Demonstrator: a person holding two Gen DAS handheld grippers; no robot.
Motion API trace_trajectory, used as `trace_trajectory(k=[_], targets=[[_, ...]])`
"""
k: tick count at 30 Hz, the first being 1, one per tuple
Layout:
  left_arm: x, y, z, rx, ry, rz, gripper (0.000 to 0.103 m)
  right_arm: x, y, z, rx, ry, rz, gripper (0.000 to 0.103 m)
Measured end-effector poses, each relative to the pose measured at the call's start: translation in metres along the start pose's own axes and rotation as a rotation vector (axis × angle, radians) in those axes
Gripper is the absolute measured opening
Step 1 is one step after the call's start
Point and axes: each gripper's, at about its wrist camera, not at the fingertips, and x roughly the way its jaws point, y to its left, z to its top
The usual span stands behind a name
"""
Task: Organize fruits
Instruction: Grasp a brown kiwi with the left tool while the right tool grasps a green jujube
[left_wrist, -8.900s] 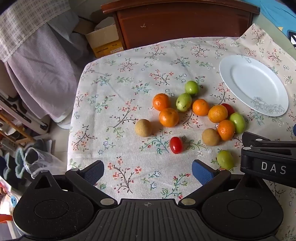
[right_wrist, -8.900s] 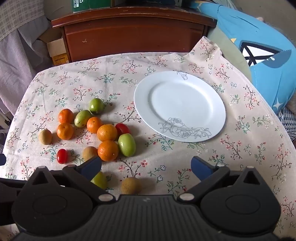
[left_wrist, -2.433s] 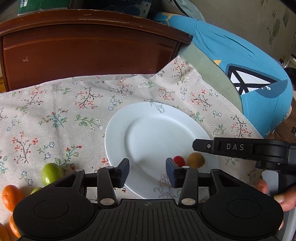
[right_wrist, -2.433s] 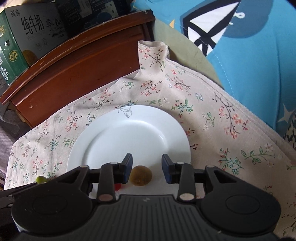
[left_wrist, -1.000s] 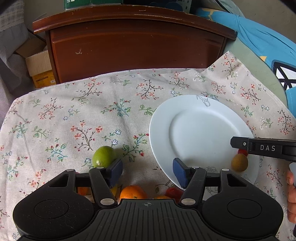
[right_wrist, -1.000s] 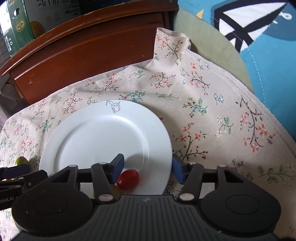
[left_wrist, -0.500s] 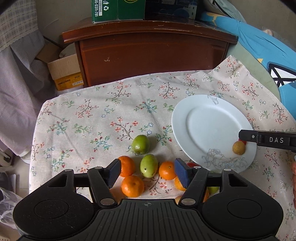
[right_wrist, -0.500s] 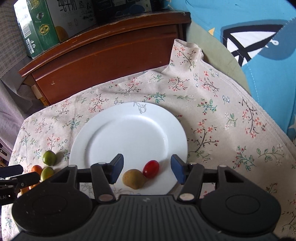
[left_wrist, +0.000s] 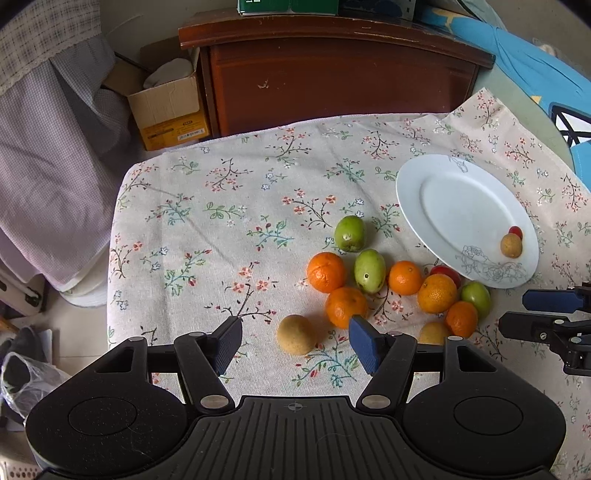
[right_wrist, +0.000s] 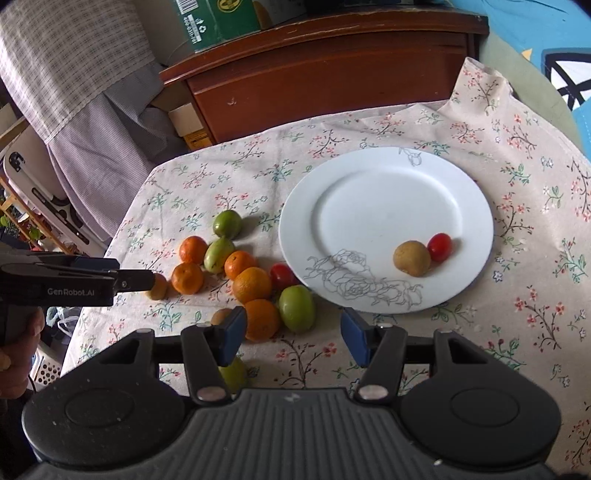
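Plate (right_wrist: 472, 192): brown fruit (right_wrist: 411, 257), cherry tomato (right_wrist: 439, 246) | left hand-held gripper (left_wrist: 295, 341): released | right hand-held gripper (right_wrist: 293, 334): released

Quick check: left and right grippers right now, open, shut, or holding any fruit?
Left gripper: open, holding nothing; a round tan fruit lies on the cloth below its gap.
Right gripper: open, holding nothing.

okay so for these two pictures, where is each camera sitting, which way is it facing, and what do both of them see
Left wrist: on the left gripper, facing down over a brown fruit and the fruit pile; its own open jaws show, the right gripper at the right edge.
Right wrist: on the right gripper, facing down at the plate; its open jaws show, plus the left gripper and a hand.
Shared: plate, red tomato, floral tablecloth.
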Motion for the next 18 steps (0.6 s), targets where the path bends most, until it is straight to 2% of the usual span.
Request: trace_trajectory(k=[9,12,18], targets=[[0.013,-0.005,-0.010,0.063,0.023,0.000,0.060,0.017,0.024,-0.020,-0.098,0.104,0.085,0.052],[0.016,-0.006,-0.010,0.063,0.028,0.010,0.060,0.021,0.030,-0.024,-0.126,0.125,0.096,0.051],[0.021,-0.005,-0.009,0.049,0.030,0.003,0.060,0.027,0.034,-0.026,-0.144,0.142,0.093,0.042]])
